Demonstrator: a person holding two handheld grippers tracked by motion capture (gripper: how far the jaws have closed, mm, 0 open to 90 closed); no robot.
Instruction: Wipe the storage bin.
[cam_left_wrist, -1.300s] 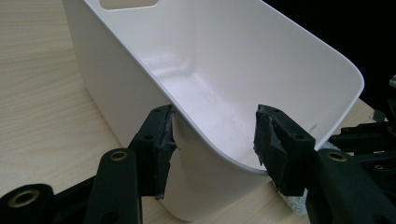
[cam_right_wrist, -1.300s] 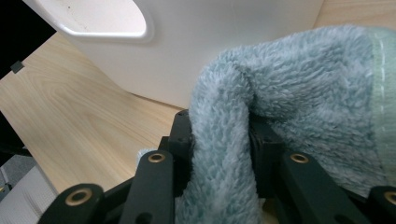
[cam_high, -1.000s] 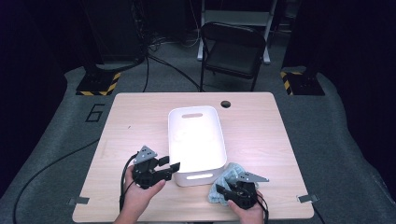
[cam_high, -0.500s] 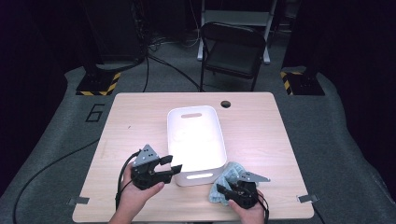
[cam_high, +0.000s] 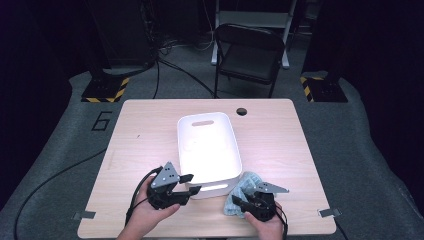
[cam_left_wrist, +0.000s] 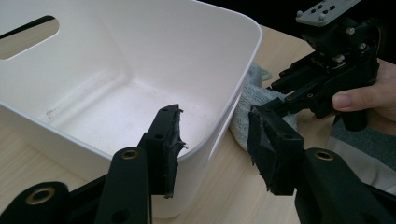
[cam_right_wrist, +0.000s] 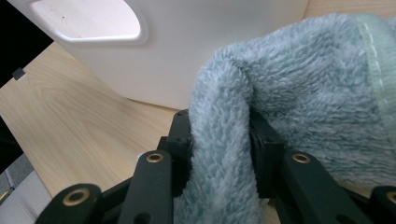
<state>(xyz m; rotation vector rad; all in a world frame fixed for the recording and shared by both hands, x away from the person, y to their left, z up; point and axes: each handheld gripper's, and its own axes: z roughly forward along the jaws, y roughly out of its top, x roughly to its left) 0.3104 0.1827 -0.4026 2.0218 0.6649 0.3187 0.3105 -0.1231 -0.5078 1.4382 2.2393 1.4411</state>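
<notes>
My right gripper (cam_right_wrist: 219, 154) is pinching the blue towel (cam_right_wrist: 299, 98) beside the white tub (cam_high: 207, 145), while my left gripper (cam_left_wrist: 215, 140) is holding its jaws wide over the tub's near corner.

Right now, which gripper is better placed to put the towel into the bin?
Right. The right gripper already has its jaws shut on a fold of the blue towel, beside the white bin. The left gripper is open, jaws straddling the bin's near corner, holding nothing.

I see a smooth, glossy white plastic bin (cam_left_wrist: 140, 60). The towel (cam_right_wrist: 299, 98) looks fluffy, pale blue cloth. The table (cam_high: 145, 135) is matt wood.
</notes>
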